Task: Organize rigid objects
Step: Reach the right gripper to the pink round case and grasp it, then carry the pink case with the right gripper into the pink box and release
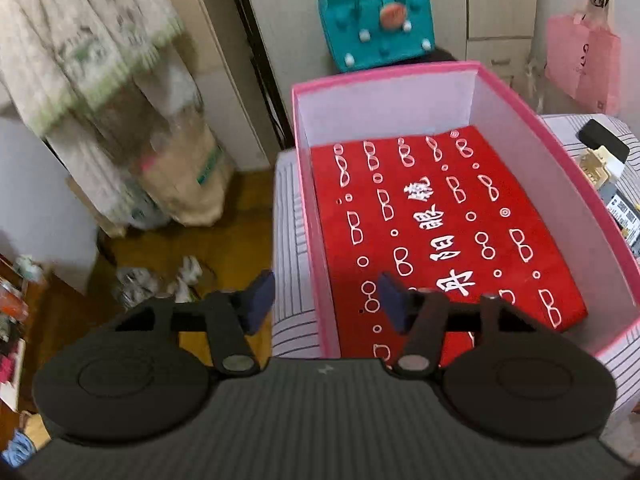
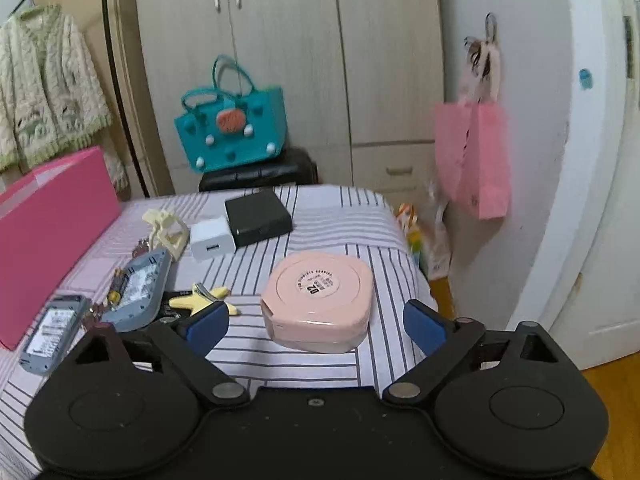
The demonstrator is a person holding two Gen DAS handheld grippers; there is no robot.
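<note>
Spread right tongs (image 2: 316,322) frame the pink case (image 2: 318,306) for grabbing, while empty, unclenched left tongs (image 1: 326,300) hover at the pink box (image 1: 520,152) beside it.

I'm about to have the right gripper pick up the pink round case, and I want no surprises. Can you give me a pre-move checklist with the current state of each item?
1. right gripper jaws open, nothing between the pads: ok.
2. pink round case lies ahead of and between the fingers, flat on the striped bedcover: ok.
3. Space around the case: the yellow star piece is close to the left finger but apart from the case: ok.
4. Jaws wide enough to span the case: cannot tell.
5. pink box open, only a red cloth inside: ok.
6. left gripper empty, over the box's near corner: ok.
</note>
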